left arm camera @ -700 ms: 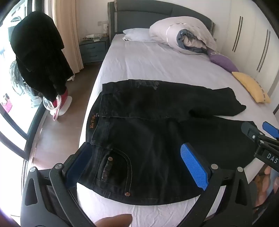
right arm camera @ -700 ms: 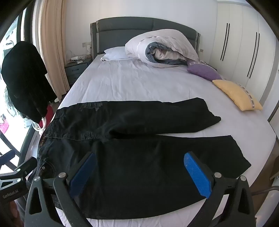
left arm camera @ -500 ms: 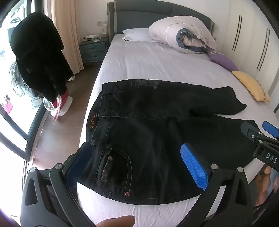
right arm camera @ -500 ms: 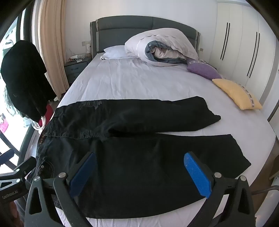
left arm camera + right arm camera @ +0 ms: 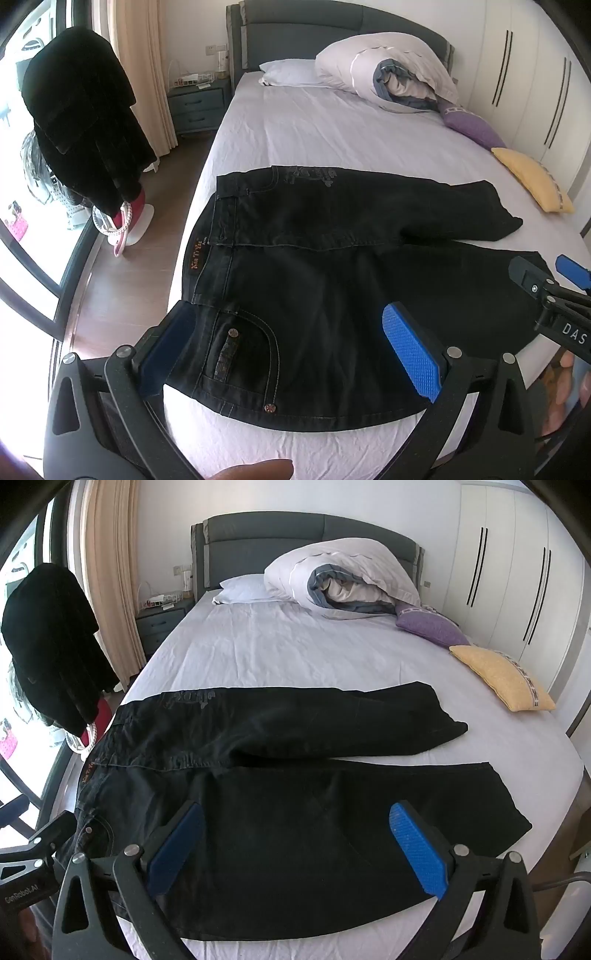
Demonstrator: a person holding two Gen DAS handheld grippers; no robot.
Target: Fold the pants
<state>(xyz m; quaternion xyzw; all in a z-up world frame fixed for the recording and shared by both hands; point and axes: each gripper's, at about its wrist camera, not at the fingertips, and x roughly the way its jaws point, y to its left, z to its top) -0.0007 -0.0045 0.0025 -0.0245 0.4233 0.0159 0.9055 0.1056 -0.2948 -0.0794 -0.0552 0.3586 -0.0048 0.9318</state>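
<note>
Overhead, left tongs (image 5: pixel 291 354) wide open, right tongs (image 5: pixel 295 845) likewise, pants (image 5: pixel 295 794) untouched

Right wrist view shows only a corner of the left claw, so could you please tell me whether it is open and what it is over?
Observer: The left claw is open and holds nothing; its pads frame the back pocket at the near waist corner of the pants.
Operator: Thank you. Is that end of the pants hanging off the bed?
Observer: No, a strip of sheet shows in front of the pants' near edge.
Operator: Is anything marking the waistband?
Observer: A brown label is sewn on it, about halfway along.
</note>
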